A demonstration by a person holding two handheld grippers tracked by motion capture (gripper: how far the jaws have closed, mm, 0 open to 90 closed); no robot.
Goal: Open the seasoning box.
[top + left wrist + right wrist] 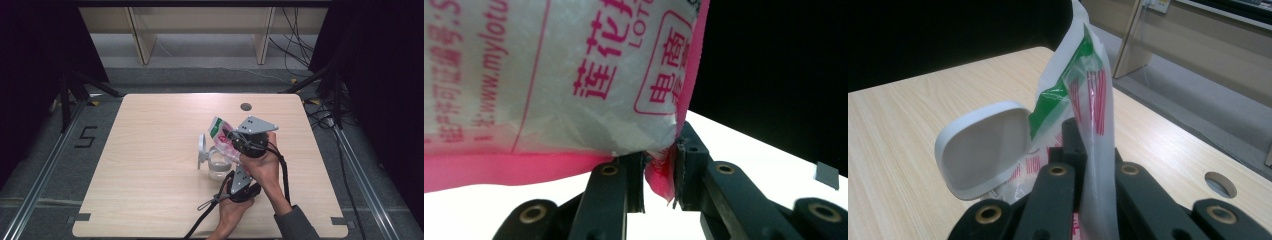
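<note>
A plastic bag (219, 131) of white granules, printed in pink and green, hangs tilted above a clear jar (218, 169) near the table's middle. The jar's white hinged lid (202, 147) stands open at its left. My right gripper (231, 137), under its grey plate, is shut on the bag's upper film (1088, 85), with the lid (983, 150) just to its left. My left gripper (234, 173) reaches up from below. In the left gripper view, it (659, 170) is shut on the bag's pink bottom corner (659, 182), below the printed panel (549, 75).
The wooden table (150, 190) has a round cable hole (245, 106) at its far edge, also seen in the right gripper view (1220, 184). Black cables trail from both grippers toward the person's forearms at the near edge. Dark curtains and stands flank the table.
</note>
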